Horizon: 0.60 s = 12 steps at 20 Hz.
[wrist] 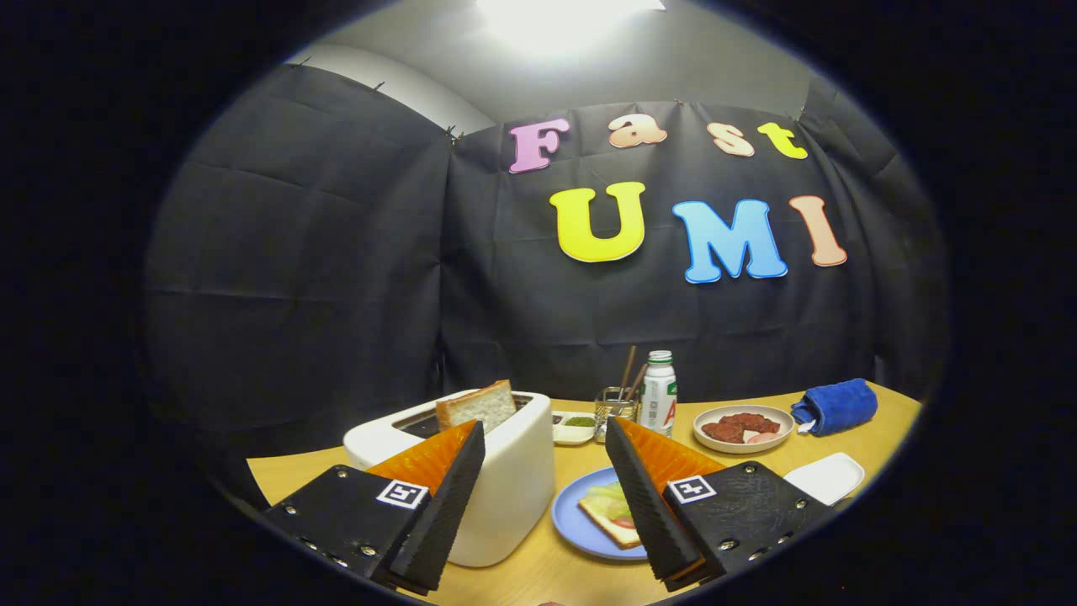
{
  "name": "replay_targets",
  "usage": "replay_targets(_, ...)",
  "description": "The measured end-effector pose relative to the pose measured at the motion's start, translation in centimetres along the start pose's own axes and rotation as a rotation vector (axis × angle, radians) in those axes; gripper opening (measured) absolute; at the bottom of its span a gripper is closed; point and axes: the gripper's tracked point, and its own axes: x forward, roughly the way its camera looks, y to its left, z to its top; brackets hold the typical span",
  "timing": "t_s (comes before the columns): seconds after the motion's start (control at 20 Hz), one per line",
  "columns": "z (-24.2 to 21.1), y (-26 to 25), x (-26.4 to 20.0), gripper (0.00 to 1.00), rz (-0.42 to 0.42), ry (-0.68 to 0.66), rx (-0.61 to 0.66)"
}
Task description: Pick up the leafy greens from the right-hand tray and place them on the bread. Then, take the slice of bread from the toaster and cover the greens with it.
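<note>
We saw greens (612, 503) lying on bread (607, 523); toaster (471, 480) slice (477, 405) left to move; gripper (545, 438) spread, holding nothing.

The tongs (545, 429) hang wide apart, gripping nothing.

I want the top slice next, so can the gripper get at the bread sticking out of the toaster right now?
Probably yes. The gripper is open and holds nothing, and the bread slice stands up out of the toaster just beyond its fingers, its top edge exposed with nothing over it.
</note>
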Motion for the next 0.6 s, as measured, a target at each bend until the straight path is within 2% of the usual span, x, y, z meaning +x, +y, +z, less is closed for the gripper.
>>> replay_targets(0.4, 0.3, 4.1, 1.9, 0.88, 0.030, 0.032, 0.017)
replay_targets(0.6, -0.7, 4.7, 4.5, 0.88, -0.037, 0.084, -0.014)
